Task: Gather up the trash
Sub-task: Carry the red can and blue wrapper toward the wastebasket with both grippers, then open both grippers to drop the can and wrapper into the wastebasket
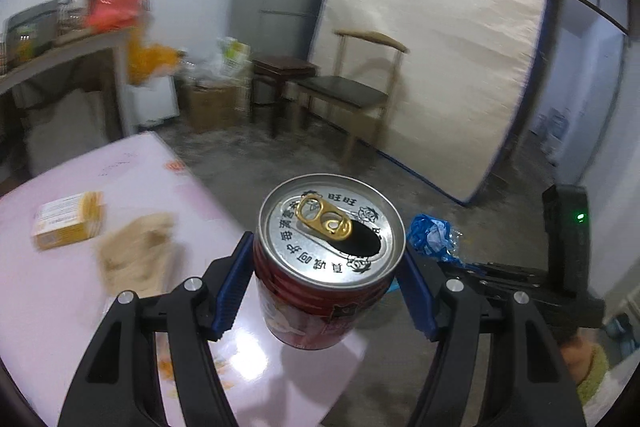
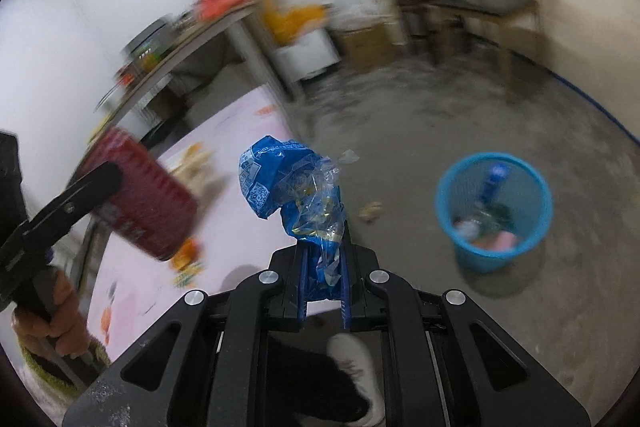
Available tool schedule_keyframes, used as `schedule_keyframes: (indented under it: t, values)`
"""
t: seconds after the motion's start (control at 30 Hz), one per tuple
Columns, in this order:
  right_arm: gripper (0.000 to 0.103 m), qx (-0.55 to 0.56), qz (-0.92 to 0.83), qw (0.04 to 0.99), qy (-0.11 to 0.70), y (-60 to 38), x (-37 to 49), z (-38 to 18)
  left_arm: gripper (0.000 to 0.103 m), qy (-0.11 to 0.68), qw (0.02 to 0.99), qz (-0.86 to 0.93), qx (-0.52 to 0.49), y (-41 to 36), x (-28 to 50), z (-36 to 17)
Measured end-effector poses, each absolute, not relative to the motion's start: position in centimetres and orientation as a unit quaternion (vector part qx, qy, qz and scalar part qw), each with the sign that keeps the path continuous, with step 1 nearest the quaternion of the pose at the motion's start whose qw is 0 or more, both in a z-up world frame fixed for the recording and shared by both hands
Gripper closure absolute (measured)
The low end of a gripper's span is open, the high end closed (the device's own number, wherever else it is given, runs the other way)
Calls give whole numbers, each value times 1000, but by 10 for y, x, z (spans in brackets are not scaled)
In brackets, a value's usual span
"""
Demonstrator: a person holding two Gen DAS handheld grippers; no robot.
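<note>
My left gripper (image 1: 326, 283) is shut on a red drink can (image 1: 320, 291) with an opened silver top, held above the corner of the pink table (image 1: 60, 299). The can also shows blurred in the right wrist view (image 2: 140, 191). My right gripper (image 2: 324, 267) is shut on a crumpled blue plastic wrapper (image 2: 296, 195), held over the floor beside the table; it also shows in the left wrist view (image 1: 430, 233). A blue mesh trash bin (image 2: 494, 211) with trash inside stands on the floor to the right.
A yellow box (image 1: 66, 221) and a tan crumpled paper (image 1: 136, 251) lie on the pink table. A small scrap (image 2: 370, 211) lies on the floor near the bin. A chair (image 1: 356, 95), a stool, a mattress and a cluttered side table stand along the walls.
</note>
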State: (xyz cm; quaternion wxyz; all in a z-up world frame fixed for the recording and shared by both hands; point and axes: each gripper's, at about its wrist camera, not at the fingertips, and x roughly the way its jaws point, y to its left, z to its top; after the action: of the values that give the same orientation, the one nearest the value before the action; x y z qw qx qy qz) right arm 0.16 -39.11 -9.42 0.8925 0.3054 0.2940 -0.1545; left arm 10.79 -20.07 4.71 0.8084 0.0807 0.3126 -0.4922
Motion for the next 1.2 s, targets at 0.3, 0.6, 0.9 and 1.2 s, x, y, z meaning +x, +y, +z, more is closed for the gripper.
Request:
schedule_keyframes:
  t: [0.3,0.6,0.9,1.2]
  values:
    - [92,429,-221,812,329,-495,-19,-176,37,399,735,-532,130,-353,126,3]
    - [91,530,-216,734,366,-569,18,-263,37,488,693,-503,169,-481,161,-81]
    - [59,545,-246,712,369,-608,43,-297,31,497,705,-473,178,-535,179,-121]
    - [58,528,-248,722,372,-595,33,-294,27,462,707,-512,156,-512,168,-81]
